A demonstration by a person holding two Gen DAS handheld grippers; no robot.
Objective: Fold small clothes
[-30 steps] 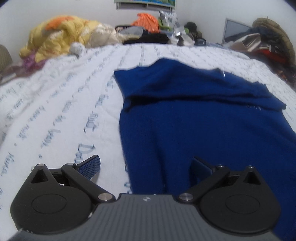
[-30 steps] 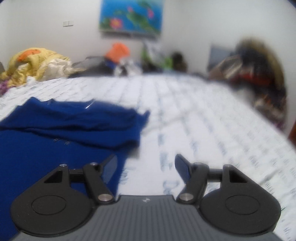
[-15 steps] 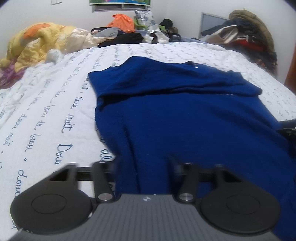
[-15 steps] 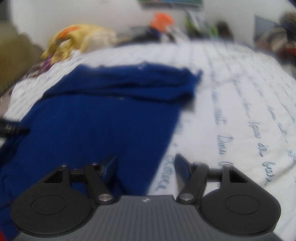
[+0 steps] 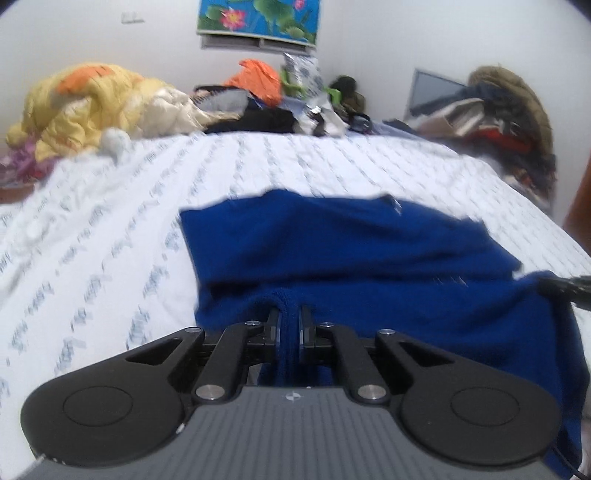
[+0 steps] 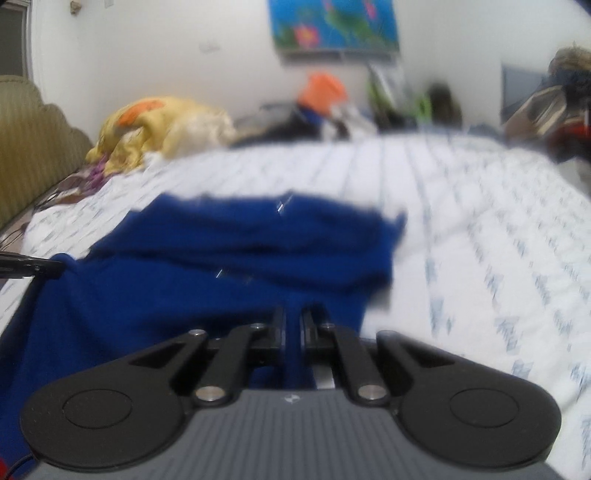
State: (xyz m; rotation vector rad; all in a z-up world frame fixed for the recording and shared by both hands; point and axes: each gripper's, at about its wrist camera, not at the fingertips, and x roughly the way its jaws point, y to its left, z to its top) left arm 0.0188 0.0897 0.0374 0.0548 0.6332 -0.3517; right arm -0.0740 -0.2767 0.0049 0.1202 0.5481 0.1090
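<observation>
Lying across the near half of the bed (image 5: 110, 229), toward its near edge: blue garment (image 5: 351, 251), soft and matte, fuzzy-knit by the look, its far part doubled over into a thick rumpled band with a ragged far edge. Pinched at the near hem by both tools: left gripper (image 5: 290, 325) clamped tight on a raised ridge of the cloth, black fingers almost meeting with only blue fabric between; right gripper (image 6: 293, 325) likewise closed on a fold of the same hem, nearer the garment's right side. Stretched between the two pinches, hem lifted and sagging off the sheet. Underneath, white sheet printed with rows of blue-grey script, creased toward the left edge. Heaped along the far edge: puffy yellow quilt (image 5: 92, 103), orange item (image 5: 258, 81), dark jumble too blurred to sort. Above, lotus picture (image 5: 258, 18), cut off by the frame. Right-wrist view smeared throughout; garment's stitching and lettering unreadable.
</observation>
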